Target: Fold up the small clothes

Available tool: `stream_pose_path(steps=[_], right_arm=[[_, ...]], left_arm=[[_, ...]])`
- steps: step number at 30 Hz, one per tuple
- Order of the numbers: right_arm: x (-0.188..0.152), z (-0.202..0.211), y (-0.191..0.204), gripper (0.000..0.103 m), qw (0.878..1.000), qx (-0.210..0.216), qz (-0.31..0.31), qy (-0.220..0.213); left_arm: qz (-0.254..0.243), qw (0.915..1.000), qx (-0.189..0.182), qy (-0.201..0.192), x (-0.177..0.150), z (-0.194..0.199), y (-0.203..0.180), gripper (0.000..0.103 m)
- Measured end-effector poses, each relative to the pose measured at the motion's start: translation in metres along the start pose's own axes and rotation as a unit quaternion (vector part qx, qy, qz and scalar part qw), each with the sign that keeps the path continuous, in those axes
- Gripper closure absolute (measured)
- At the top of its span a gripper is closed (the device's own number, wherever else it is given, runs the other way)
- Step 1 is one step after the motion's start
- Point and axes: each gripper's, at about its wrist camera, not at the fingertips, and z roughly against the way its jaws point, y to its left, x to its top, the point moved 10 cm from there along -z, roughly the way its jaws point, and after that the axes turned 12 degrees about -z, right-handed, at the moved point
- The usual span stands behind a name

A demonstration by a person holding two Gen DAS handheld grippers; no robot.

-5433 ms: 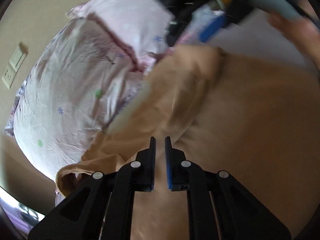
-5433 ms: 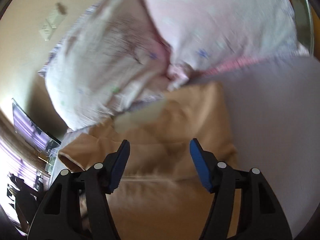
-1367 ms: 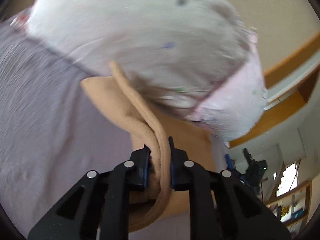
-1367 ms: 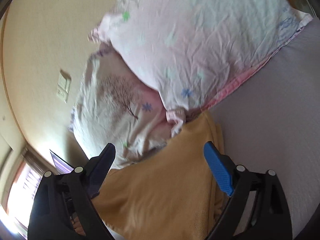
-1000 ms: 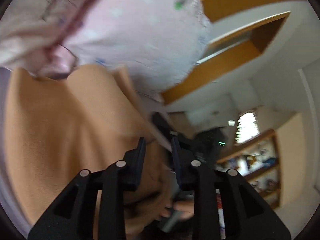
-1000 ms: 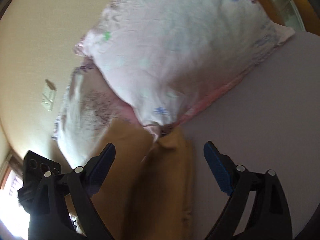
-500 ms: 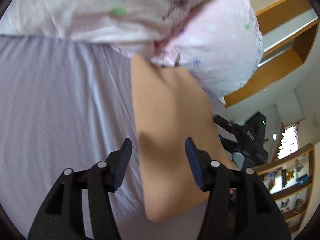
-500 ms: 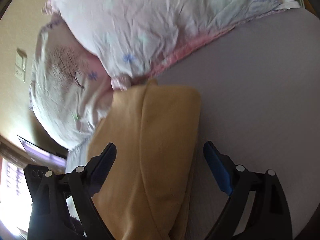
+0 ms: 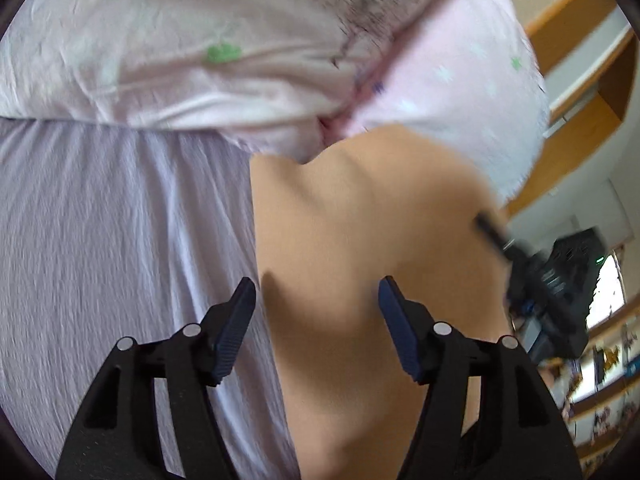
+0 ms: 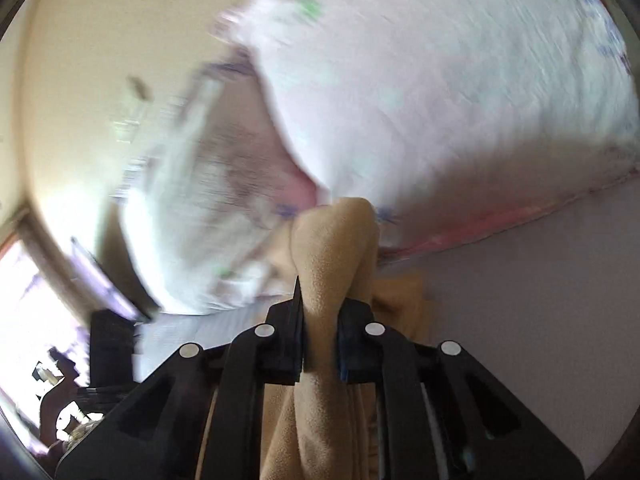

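Observation:
A tan fleece garment (image 9: 360, 240) lies folded in a long strip on the lilac bed sheet (image 9: 120, 240), its far end against the pillows. My left gripper (image 9: 316, 312) is open and empty, its fingers hovering over the garment's left edge. My right gripper (image 10: 320, 320) is shut on a bunched fold of the tan garment (image 10: 332, 248), which rises between its jaws. The right gripper also shows blurred at the garment's right side in the left wrist view (image 9: 540, 280).
Two pale pink flowered pillows (image 9: 240, 40) lie at the head of the bed, also in the right wrist view (image 10: 440, 100). A cream wall with a switch plate (image 10: 132, 116) is behind them. Wooden shelves (image 9: 580, 80) stand to the right.
My right gripper has closed on a fold of the tan garment; it was open half a second ago. My left gripper let go of the garment about a second ago and has opened wider.

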Motion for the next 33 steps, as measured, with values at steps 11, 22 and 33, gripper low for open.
stream_pose_path(steps=[11,22,33], right_arm=[[-0.023,0.022,-0.044,0.005,0.993,-0.054,-0.060,0.087],[-0.096,0.020,-0.016,0.033,0.977,0.026,-0.085,0.192],[-0.130,0.023,0.042,0.068,0.973,0.103,-0.086,0.187]], left_arm=[[0.047,0.9986,0.009,0.024,0.007,-0.012,0.025,0.056],[0.048,0.9954,-0.065,0.052,-0.060,0.009,-0.011,0.043],[0.023,0.9970,-0.073,0.012,-0.070,0.044,0.001,0.080]])
